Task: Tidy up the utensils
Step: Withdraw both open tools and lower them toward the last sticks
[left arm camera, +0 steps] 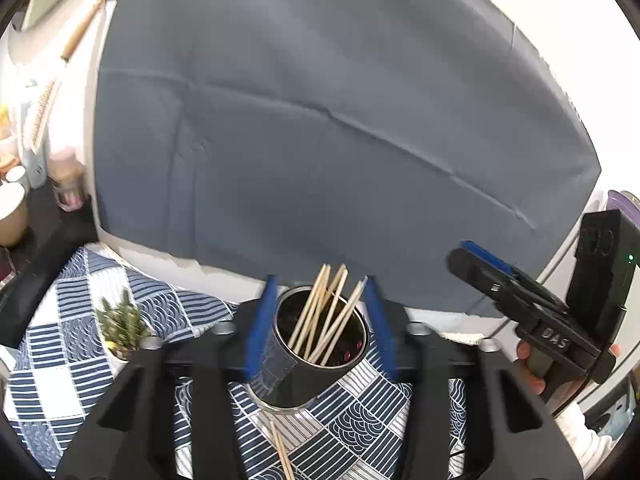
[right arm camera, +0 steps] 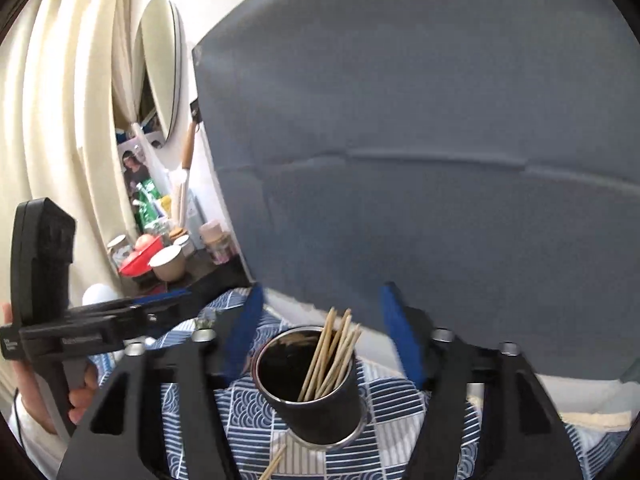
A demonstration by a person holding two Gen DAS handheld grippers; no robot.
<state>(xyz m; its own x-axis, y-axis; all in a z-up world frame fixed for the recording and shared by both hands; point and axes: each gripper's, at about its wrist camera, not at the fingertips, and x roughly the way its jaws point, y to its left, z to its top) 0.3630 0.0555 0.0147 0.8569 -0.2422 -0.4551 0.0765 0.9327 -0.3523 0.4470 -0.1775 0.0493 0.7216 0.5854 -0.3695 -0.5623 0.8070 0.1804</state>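
Nearest the left gripper (left arm camera: 320, 320), a loose wooden stick (left arm camera: 281, 452) lies flat on the blue-and-white patterned tablecloth (left arm camera: 76, 344), short of the cup and not yet put away; the right wrist view shows what looks like the same stick at its bottom edge. Just beyond it stands the dark metal cup (left arm camera: 316, 360), upright on the cloth, with a bundle of wooden sticks (left arm camera: 328, 316) (chopsticks or skewers, I cannot tell which) leaning against its far rim. The left gripper's blue-padded jaws stand open on either side of the cup, and nothing is pinched between them; whether a pad brushes the cup wall I cannot tell. The right gripper (right arm camera: 320, 332) is likewise open, its jaws framing the cup from a little further back and well clear of it, holding nothing. Each hand shows in the other's camera, gripping a handle off to the side. To my eye most of the job is done: the bundle is in the cup, and what remains is the stray stick on the cloth. To the left of the cup sits a small potted plant (left arm camera: 120, 328). Behind everything hangs a large grey sheet (left arm camera: 340, 120), and at the far left a cluttered shelf with jars, a paper cup (right arm camera: 170, 262) and a round mirror (right arm camera: 162, 64).
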